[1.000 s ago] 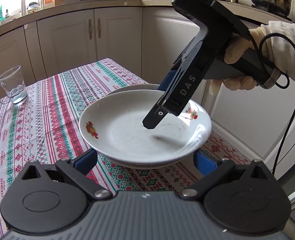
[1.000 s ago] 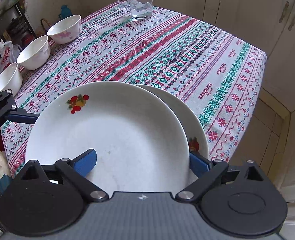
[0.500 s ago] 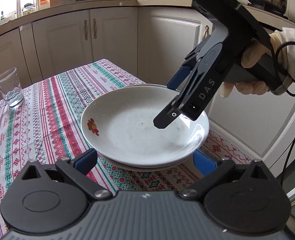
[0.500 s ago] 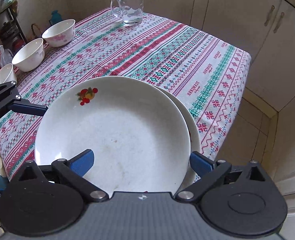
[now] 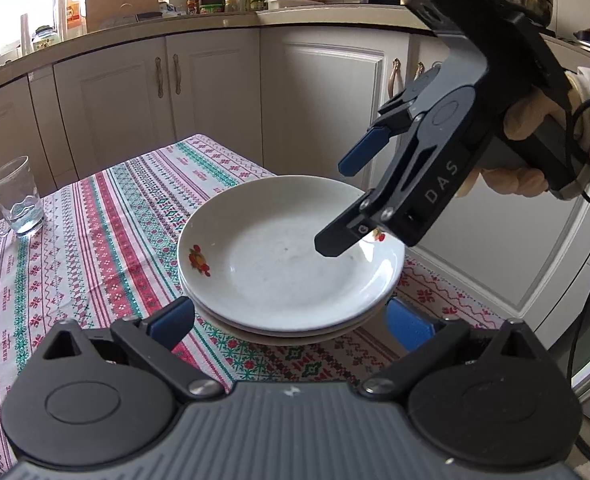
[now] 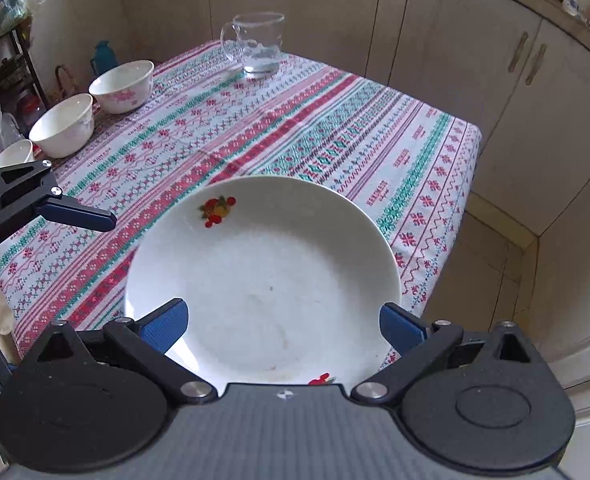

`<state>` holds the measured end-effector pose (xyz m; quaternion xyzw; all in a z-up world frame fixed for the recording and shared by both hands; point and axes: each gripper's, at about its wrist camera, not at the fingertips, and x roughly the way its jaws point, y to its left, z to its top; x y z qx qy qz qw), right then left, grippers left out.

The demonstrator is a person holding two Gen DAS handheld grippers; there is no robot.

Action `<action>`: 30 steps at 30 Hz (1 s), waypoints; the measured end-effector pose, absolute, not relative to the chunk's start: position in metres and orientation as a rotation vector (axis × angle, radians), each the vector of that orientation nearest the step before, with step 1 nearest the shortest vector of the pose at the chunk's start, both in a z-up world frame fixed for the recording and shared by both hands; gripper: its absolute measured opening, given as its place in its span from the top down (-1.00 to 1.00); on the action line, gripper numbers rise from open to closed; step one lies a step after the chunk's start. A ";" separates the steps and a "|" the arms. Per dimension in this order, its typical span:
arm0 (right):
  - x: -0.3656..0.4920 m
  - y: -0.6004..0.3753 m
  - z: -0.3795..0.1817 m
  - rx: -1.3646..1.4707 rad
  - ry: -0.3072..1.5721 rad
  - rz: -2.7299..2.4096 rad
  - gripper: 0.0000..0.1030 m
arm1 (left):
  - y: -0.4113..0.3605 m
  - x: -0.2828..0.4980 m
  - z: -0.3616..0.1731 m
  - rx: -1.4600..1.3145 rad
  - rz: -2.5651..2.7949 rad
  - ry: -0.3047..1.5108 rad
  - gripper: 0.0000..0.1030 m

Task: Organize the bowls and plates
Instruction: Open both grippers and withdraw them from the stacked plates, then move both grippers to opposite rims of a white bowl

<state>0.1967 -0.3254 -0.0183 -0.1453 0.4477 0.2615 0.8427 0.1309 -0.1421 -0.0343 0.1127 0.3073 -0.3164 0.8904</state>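
Observation:
A white plate with a fruit motif (image 5: 279, 264) lies stacked on another white plate (image 5: 295, 334) near the table corner; the top plate also shows in the right wrist view (image 6: 263, 280). My left gripper (image 5: 291, 320) is open, its blue pads either side of the stack's near rim, holding nothing. My right gripper (image 5: 339, 204) hovers open above the plate's right side; in its own view (image 6: 283, 324) it is over the plate and empty. Three white bowls (image 6: 121, 86) (image 6: 63, 124) (image 6: 9, 154) stand in a row at the table's far left edge.
A glass mug (image 5: 13, 196) stands at the far side of the patterned tablecloth (image 6: 295, 132). Cream cabinets (image 5: 215, 88) ring the table. The plates sit close to the table's corner edge, with tiled floor (image 6: 495, 256) beyond.
The top plate has settled squarely onto the lower plate. My right gripper has let go and risen up and back to the right. My left gripper has drawn back a little.

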 end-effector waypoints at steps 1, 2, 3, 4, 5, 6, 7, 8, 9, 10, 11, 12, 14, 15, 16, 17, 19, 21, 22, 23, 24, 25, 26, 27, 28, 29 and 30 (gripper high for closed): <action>0.192 -0.324 -0.015 -0.307 0.926 0.542 -1.00 | -0.140 0.131 -0.034 0.232 -0.650 0.637 -0.98; 0.188 -0.322 -0.013 -0.309 0.905 0.529 -1.00 | -0.137 0.131 -0.033 0.229 -0.641 0.637 -0.98; 0.184 -0.319 -0.010 -0.314 0.887 0.514 -1.00 | -0.134 0.132 -0.032 0.228 -0.631 0.637 -0.98; 0.179 -0.317 -0.008 -0.320 0.866 0.492 -1.00 | -0.130 0.132 -0.032 0.228 -0.618 0.634 -0.98; 0.173 -0.314 -0.005 -0.323 0.842 0.471 -1.00 | -0.127 0.131 -0.031 0.230 -0.607 0.630 -0.98; 0.167 -0.310 -0.002 -0.324 0.816 0.450 -1.00 | -0.122 0.131 -0.030 0.231 -0.596 0.627 -0.98; 0.162 -0.307 0.000 -0.320 0.795 0.431 -1.00 | -0.117 0.130 -0.029 0.230 -0.583 0.627 -0.98; 0.156 -0.304 0.001 -0.313 0.775 0.418 -1.00 | -0.112 0.129 -0.028 0.225 -0.571 0.625 -0.98; 0.150 -0.301 0.003 -0.305 0.756 0.403 -1.00 | -0.107 0.128 -0.027 0.218 -0.560 0.618 -0.98; 0.144 -0.297 0.003 -0.297 0.741 0.383 -1.00 | -0.102 0.125 -0.025 0.216 -0.550 0.610 -0.98; 0.138 -0.293 0.003 -0.291 0.729 0.375 -1.00 | -0.096 0.122 -0.023 0.217 -0.538 0.601 -0.98; 0.132 -0.289 0.004 -0.289 0.713 0.368 -1.00 | -0.090 0.120 -0.021 0.218 -0.522 0.597 -0.98; 0.119 -0.281 0.003 -0.265 0.682 0.348 -1.00 | -0.078 0.116 -0.019 0.214 -0.498 0.606 -0.98; 0.112 -0.277 0.003 -0.246 0.666 0.350 -1.00 | -0.070 0.113 -0.018 0.209 -0.485 0.609 -0.98; 0.107 -0.272 0.002 -0.228 0.654 0.347 -1.00 | -0.063 0.109 -0.017 0.207 -0.470 0.611 -0.98; 0.103 -0.268 0.001 -0.214 0.646 0.349 -1.00 | -0.055 0.106 -0.017 0.208 -0.452 0.614 -0.98; 0.094 -0.257 -0.002 -0.193 0.628 0.361 -1.00 | -0.039 0.098 -0.016 0.207 -0.417 0.620 -0.98; 0.087 -0.243 -0.008 -0.180 0.615 0.372 -1.00 | -0.020 0.089 -0.013 0.204 -0.387 0.628 -0.98; 0.085 -0.235 -0.011 -0.183 0.613 0.379 -1.00 | -0.010 0.085 -0.012 0.203 -0.379 0.629 -0.98; 0.083 -0.226 -0.014 -0.190 0.610 0.386 -1.00 | -0.002 0.081 -0.011 0.202 -0.373 0.631 -0.98; 0.081 -0.217 -0.017 -0.198 0.609 0.401 -1.00 | 0.010 0.078 -0.010 0.197 -0.372 0.639 -0.98; 0.080 -0.209 -0.020 -0.208 0.615 0.425 -1.00 | 0.020 0.075 -0.009 0.192 -0.379 0.646 -0.98; 0.080 -0.201 -0.022 -0.222 0.622 0.448 -1.00 | 0.030 0.074 -0.008 0.186 -0.382 0.652 -0.98; 0.078 -0.191 -0.024 -0.244 0.621 0.465 -1.00 | 0.041 0.072 -0.007 0.184 -0.378 0.653 -0.98; 0.077 -0.180 -0.026 -0.266 0.615 0.483 -1.00 | 0.050 0.070 -0.007 0.187 -0.372 0.649 -0.98; 0.076 -0.173 -0.027 -0.278 0.616 0.500 -1.00 | 0.059 0.070 -0.007 0.193 -0.363 0.645 -0.98; 0.076 -0.163 -0.028 -0.287 0.619 0.524 -1.00 | 0.068 0.071 -0.007 0.201 -0.355 0.650 -0.98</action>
